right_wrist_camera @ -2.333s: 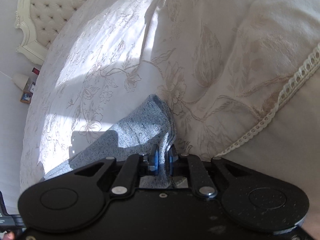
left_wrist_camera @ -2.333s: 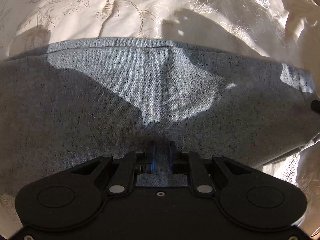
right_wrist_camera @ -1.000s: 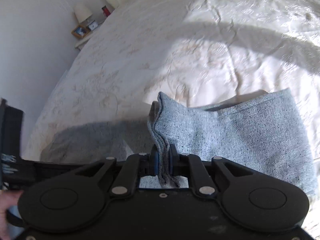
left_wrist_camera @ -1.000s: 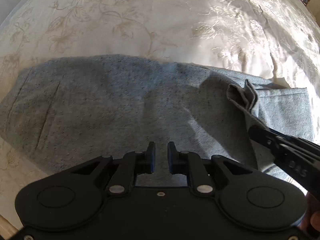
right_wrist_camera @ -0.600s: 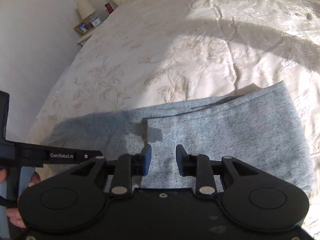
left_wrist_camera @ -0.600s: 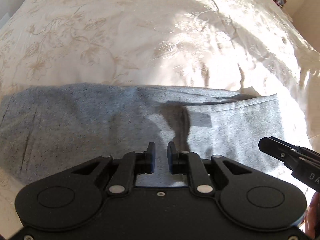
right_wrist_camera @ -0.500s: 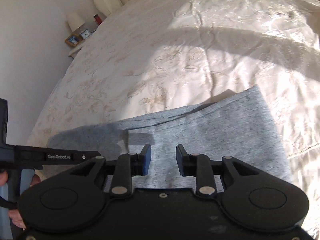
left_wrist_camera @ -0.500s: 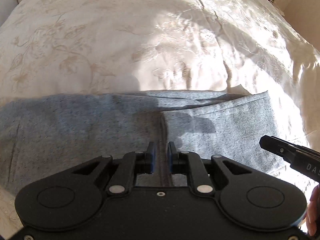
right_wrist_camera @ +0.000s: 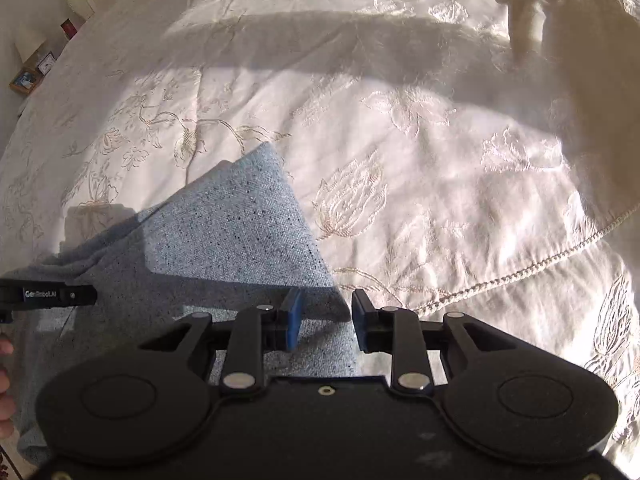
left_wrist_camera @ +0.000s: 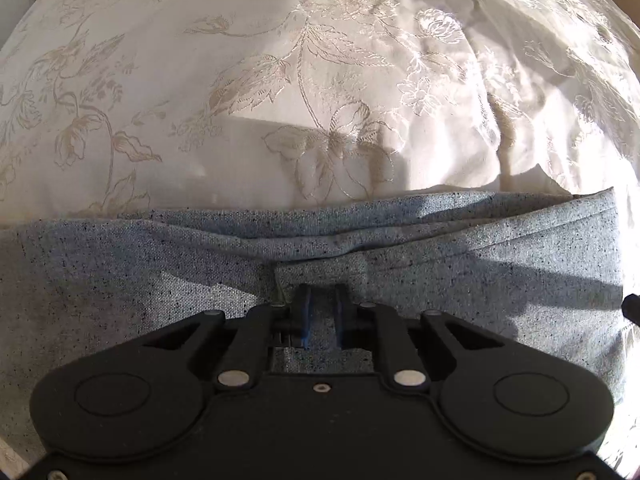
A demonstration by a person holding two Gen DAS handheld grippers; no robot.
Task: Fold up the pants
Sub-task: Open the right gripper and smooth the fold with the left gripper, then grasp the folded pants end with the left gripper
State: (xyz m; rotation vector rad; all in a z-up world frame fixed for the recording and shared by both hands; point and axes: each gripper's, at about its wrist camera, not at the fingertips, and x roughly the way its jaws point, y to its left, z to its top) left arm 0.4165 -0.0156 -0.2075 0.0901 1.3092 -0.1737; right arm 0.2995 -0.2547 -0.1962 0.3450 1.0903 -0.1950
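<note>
The pants (left_wrist_camera: 460,272) lie folded on the bedspread (left_wrist_camera: 280,100), a grey-blue speckled band running across my left wrist view, with a doubled edge along the far side and a square corner at the right end. My left gripper (left_wrist_camera: 320,312) sits low over the cloth, its fingers (left_wrist_camera: 301,314) close together with only a narrow gap; fabric shows in that gap, though I cannot tell whether they actually pinch it.

My right gripper (right_wrist_camera: 326,320) is at the pants' right end, fingers (right_wrist_camera: 291,322) spread wide apart and holding nothing. The cloth's edge runs down between them (the left finger is over fabric, the right one over bare bedspread). From this side the pants (right_wrist_camera: 224,240) taper to a corner pointing away from me, half in sunlight and half in shadow.

The other gripper's (right_wrist_camera: 48,295) black body pokes in at the left edge of the right view, above the pants. A corded seam (right_wrist_camera: 520,276) crosses the bedspread to the right.
</note>
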